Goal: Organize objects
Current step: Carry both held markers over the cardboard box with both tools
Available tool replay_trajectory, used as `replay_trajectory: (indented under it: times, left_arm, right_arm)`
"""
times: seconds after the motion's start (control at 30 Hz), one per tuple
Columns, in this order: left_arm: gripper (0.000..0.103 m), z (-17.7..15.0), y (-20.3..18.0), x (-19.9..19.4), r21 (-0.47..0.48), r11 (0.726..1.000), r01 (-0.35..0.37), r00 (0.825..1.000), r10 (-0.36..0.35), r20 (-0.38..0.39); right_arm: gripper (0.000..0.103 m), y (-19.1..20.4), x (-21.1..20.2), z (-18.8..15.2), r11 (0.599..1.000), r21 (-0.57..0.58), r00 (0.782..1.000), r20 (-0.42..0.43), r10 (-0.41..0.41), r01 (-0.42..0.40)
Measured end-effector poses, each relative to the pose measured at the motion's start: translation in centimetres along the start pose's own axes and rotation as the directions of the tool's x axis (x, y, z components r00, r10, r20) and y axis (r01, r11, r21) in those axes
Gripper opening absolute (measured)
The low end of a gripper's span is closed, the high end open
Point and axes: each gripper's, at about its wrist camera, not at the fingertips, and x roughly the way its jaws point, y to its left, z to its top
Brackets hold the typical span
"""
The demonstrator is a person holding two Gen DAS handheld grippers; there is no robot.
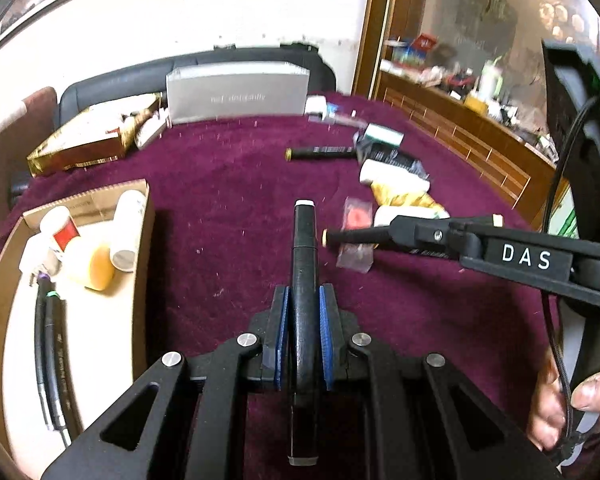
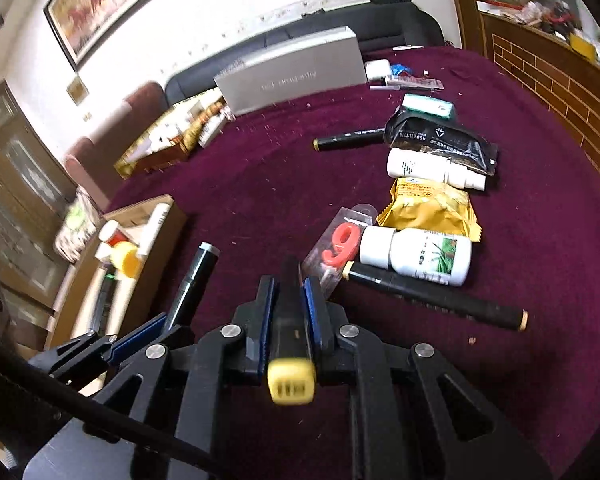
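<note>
My left gripper [image 1: 303, 300] is shut on a black marker with a white cap [image 1: 304, 264], held above the purple tablecloth; it also shows in the right wrist view [image 2: 194, 280]. My right gripper [image 2: 290, 292] is shut on a black marker with a yellow end [image 2: 291, 380]; it shows from the side in the left wrist view [image 1: 380, 236]. A cardboard box [image 1: 140, 280] at the left holds bottles, a yellow cup [image 1: 96, 268] and black markers [image 1: 48, 360]. Two more markers lie on the cloth [image 2: 436, 296] [image 2: 348, 138].
On the cloth to the right lie white bottles [image 2: 416, 256] [image 2: 432, 168], a yellow packet [image 2: 428, 204], a black pouch [image 2: 440, 140], a red "9" candle pack [image 2: 342, 242] and a green box [image 2: 428, 106]. A grey box [image 2: 296, 74] and gold box [image 1: 84, 140] stand at the back.
</note>
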Motion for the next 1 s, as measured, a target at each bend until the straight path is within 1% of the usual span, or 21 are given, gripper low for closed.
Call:
replay_trajectory:
  times: [0.1,0.27,0.4,0.47,0.6,0.67,0.73,0.87,0.93,1.0]
  left_arm:
    - [0.011,0.0,0.0,-1.6,0.000,1.000,0.006,0.999,-0.006,0.039]
    - [0.011,-0.2,1.2,-4.0,-0.041,0.999,0.030,0.996,-0.027,0.086]
    - [0.011,-0.3,3.6,-5.9,-0.095,0.994,0.047,0.992,-0.036,0.121]
    - [0.011,-0.3,5.2,-6.8,-0.129,0.991,0.045,0.990,-0.027,0.140]
    - [0.011,-1.3,8.3,-8.8,-0.193,0.981,0.009,0.987,0.022,0.156]
    - [0.011,-1.9,10.2,-9.8,-0.217,0.976,-0.032,0.985,0.068,0.158]
    - [0.012,-2.4,11.7,-10.3,-0.232,0.970,-0.067,0.983,0.104,0.153]
    - [0.012,-3.1,15.0,-10.6,-0.264,0.953,-0.145,0.976,0.183,0.122]
    - [0.012,-3.3,16.5,-10.5,-0.271,0.944,-0.186,0.971,0.219,0.097]
    - [0.012,-3.5,17.8,-10.0,-0.276,0.934,-0.227,0.965,0.254,0.065]
  right_arm:
    - [0.013,0.3,-0.8,-0.1,0.999,0.010,0.999,0.015,0.032,-0.033]
    - [0.013,1.3,-1.6,-0.2,0.996,0.018,0.996,0.018,0.082,-0.083]
    - [0.013,2.3,-2.1,-0.3,0.992,0.011,0.992,0.013,0.128,-0.128]
    - [0.013,3.3,-2.1,0.0,0.987,0.000,0.987,0.003,0.160,-0.160]
    - [0.013,5.6,-1.5,0.4,0.971,-0.022,0.971,-0.022,0.239,-0.240]
    - [0.013,7.1,-0.8,0.5,0.955,-0.032,0.955,-0.046,0.292,-0.294]
    - [0.013,8.6,0.3,0.4,0.943,-0.044,0.941,-0.086,0.327,-0.331]
    - [0.013,11.3,2.5,0.0,0.925,-0.061,0.917,-0.169,0.361,-0.375]
    - [0.013,12.8,3.7,-0.2,0.911,-0.074,0.898,-0.216,0.383,-0.406]
    - [0.013,14.4,5.1,-0.6,0.904,-0.091,0.886,-0.263,0.382,-0.417]
